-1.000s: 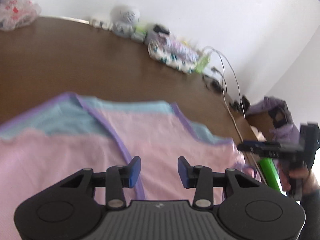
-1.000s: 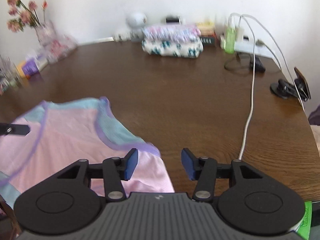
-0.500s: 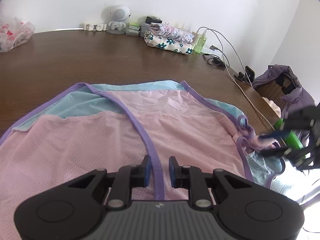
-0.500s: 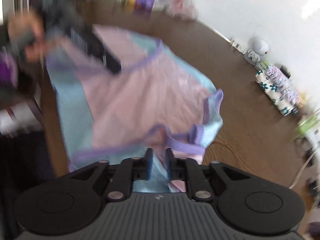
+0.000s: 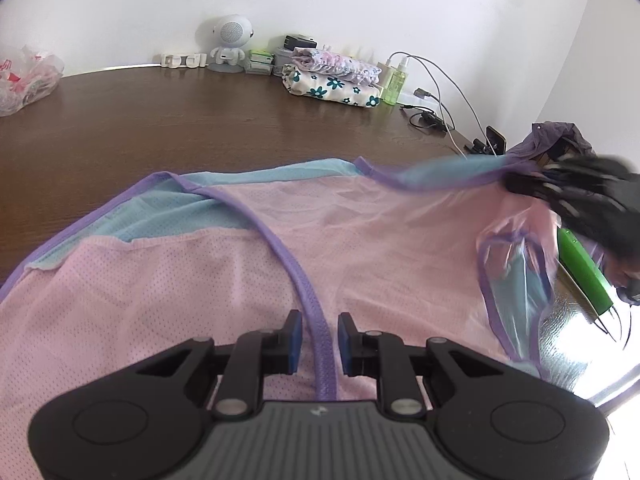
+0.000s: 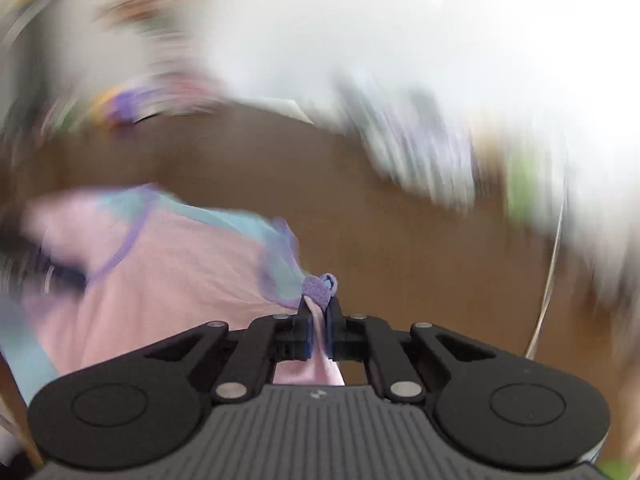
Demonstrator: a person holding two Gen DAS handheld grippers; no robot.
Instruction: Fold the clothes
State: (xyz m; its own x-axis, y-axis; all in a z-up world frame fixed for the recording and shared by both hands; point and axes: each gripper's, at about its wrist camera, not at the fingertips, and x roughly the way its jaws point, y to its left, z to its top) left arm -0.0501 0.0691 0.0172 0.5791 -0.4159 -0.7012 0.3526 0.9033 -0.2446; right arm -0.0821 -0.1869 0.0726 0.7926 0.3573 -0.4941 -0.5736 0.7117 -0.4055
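Gripping pink garment (image 6: 168,280), both tools

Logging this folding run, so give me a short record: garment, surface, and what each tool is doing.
garment: pink mesh top, blue panels, mostly spread out
surface: brown wooden table
left tool: jaws just narrowed astride the purple trim; grip unclear
right tool: just shut on the top's corner, view blurred
background: folded floral clothes
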